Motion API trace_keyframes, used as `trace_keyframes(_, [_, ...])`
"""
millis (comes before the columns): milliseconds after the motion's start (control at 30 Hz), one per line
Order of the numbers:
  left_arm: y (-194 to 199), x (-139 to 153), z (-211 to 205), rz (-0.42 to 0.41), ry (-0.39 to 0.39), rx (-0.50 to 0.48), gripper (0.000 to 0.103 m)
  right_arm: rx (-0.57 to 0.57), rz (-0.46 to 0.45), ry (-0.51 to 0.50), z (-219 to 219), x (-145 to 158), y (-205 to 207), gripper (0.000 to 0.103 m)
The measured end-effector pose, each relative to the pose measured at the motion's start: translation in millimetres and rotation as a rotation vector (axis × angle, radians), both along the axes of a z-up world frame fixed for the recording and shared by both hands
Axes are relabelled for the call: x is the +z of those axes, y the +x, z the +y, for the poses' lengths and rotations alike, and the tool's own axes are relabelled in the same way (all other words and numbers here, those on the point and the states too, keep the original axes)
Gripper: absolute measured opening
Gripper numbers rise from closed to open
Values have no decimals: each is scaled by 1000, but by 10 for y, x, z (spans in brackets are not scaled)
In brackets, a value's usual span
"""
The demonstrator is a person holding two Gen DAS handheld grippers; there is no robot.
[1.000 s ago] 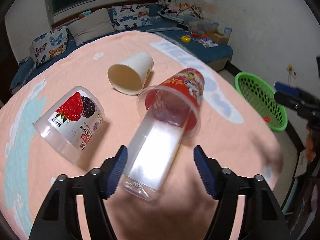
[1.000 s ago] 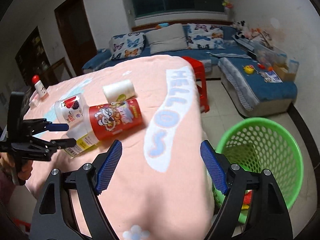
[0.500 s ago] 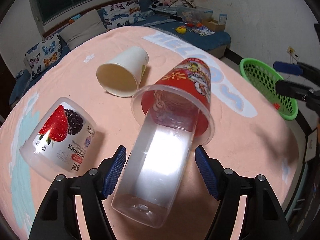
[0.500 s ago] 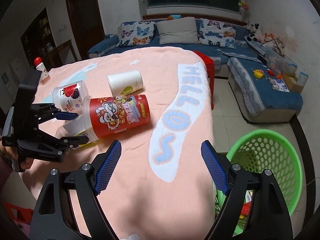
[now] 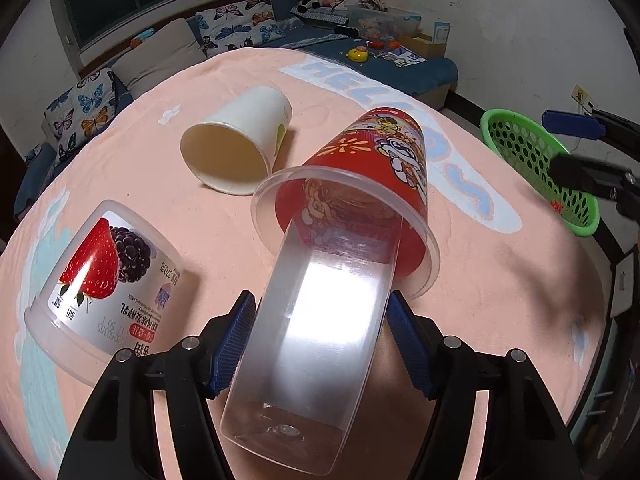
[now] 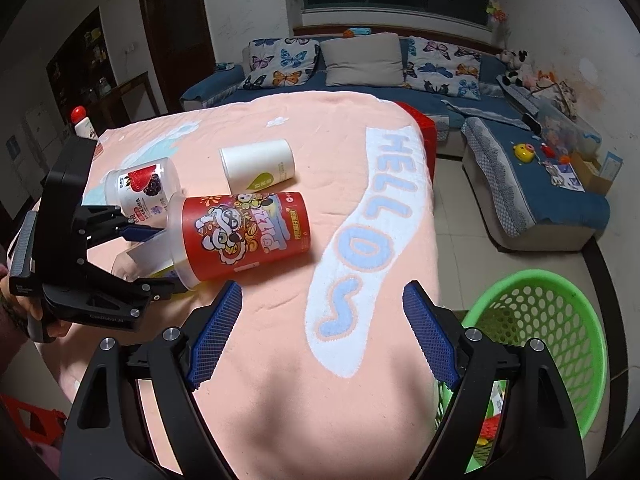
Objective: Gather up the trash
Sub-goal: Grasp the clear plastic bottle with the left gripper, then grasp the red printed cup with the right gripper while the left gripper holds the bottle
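1. The left gripper [image 5: 320, 344] comes in low and near level over the pink table cover [image 5: 500, 280], pointing across the table, its blue pads pressed to both sides of the clear bottle [image 5: 316, 352]: clamped on it.
2. That clear bottle lies on its side, base toward the camera, its far end tucked inside the mouth of the red cartoon cup [image 5: 360, 200], which also lies on its side.
3. From the right wrist view, the person's hand [image 6: 36, 312] grips the left tool from behind at the table's left edge.
4. The right gripper [image 6: 320, 336] hangs above the near end of the table, tilted down, fingers spread wide with nothing between them.
5. White paper cup [image 5: 236, 148] lies tipped over just behind the red one; the berry yogurt tub [image 5: 104, 288] lies left of the bottle.
6. Green basket [image 6: 540, 348] sits on the floor, right of the table.
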State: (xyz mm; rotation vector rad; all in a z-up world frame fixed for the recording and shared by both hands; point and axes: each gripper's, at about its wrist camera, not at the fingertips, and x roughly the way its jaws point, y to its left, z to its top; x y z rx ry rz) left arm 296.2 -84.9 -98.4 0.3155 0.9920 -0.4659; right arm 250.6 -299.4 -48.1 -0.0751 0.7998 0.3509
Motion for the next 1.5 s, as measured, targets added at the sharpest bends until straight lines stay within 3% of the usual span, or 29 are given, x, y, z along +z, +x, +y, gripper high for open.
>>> trace_keyframes(167, [19,17,-62,-11,9,-5,65,14,-2,-8,51,-29,-16,82])
trace_keyframes(467, [-134,83,39,-34,-2,-5,55,72,2,-47,112,-26,-9,82])
trace_keyframes(700, [-375,182,297,-38,-18,24,55,289,-47,-263,436,-63,54,82])
trace_keyframes(967, [-641,234,662,-18,-41,54,55,611,-102,-528,889,-247,371,85])
trace_keyframes(1267, [-724,192,794,14,-46,18,55,951,-74,-695,1298,-488,651,91])
trace_keyframes(1500, [-688,120,796,37,-57,-7,55,1051,-96,-761,1430,-713,741,99])
